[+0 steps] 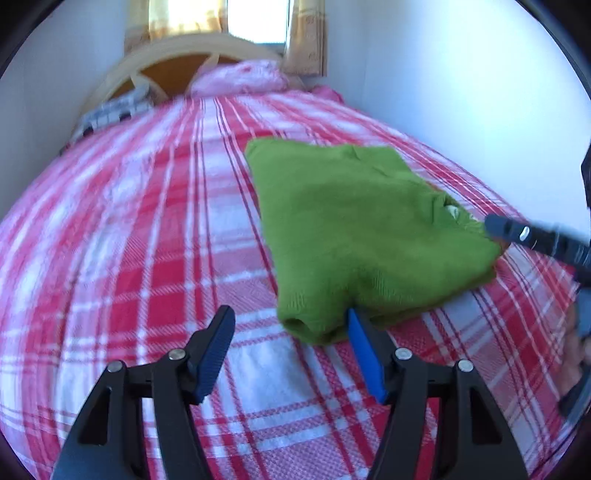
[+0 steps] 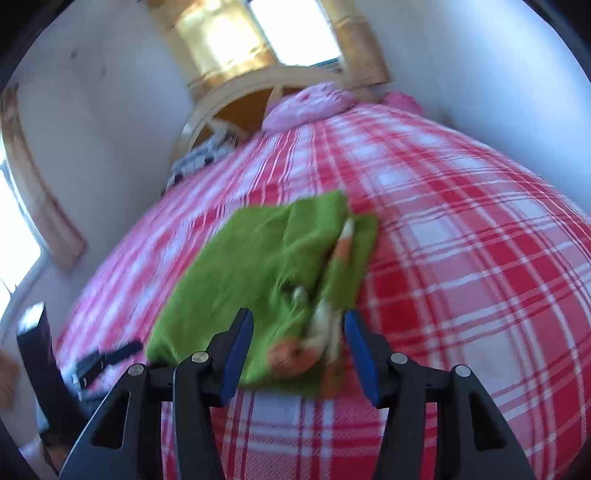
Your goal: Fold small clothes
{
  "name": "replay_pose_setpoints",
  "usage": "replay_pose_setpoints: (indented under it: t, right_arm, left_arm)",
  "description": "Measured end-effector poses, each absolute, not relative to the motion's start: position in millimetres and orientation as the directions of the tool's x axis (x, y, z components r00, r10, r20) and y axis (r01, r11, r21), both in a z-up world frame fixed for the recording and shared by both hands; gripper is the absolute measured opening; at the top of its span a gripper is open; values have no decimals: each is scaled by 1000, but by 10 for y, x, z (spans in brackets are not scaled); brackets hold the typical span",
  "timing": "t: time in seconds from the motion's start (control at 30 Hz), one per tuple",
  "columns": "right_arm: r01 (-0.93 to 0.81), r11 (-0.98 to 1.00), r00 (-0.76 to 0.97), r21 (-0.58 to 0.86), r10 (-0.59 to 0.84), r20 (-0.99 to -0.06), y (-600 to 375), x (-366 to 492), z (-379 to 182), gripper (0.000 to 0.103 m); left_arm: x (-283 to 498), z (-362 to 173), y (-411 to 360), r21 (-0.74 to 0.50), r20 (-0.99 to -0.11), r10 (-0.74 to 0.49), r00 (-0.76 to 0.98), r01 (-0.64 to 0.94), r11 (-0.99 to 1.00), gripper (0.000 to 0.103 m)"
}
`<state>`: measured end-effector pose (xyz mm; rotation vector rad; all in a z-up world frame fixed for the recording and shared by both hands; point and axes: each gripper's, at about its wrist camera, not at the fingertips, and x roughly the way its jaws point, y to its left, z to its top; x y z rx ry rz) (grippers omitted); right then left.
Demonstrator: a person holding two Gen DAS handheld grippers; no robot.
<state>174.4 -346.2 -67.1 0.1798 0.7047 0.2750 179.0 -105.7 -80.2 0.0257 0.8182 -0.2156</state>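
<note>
A green knitted sweater lies folded on the red and white checked bedspread. A sleeve cuff points at my left gripper, which is open just short of it; the cuff lies by the right finger and nothing is clamped. In the right wrist view the sweater shows an orange and white pattern along its near edge. My right gripper is open over that edge, with its pads apart from the cloth. One finger of the right gripper reaches the sweater's right side. The left gripper shows low at the left.
A pink pillow and a curved wooden headboard are at the bed's far end, under a curtained window. A grey and white item lies at the far left edge. White walls flank the bed. A person's hand is at the right.
</note>
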Motion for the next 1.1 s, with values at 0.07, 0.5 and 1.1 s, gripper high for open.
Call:
replay_pose_setpoints:
  t: [0.07,0.5,1.1]
  right_arm:
    - [-201,963,709,180,270,-652,-3345,1792,-778,49]
    - [-114,973,656,202,227,-720,-3516,1647,-1031,12]
    - [-204,950,641,236,312,-702,-3353,2492,-595,18]
  left_arm:
    - [1802,-865,-1172,-11,-741,-153,654,216,976,65]
    - [1951,-971,-970,-11,-752,-107,651,149,989,83]
    - [2281,-544,-896,-103,-664,-184,725,155,983,81]
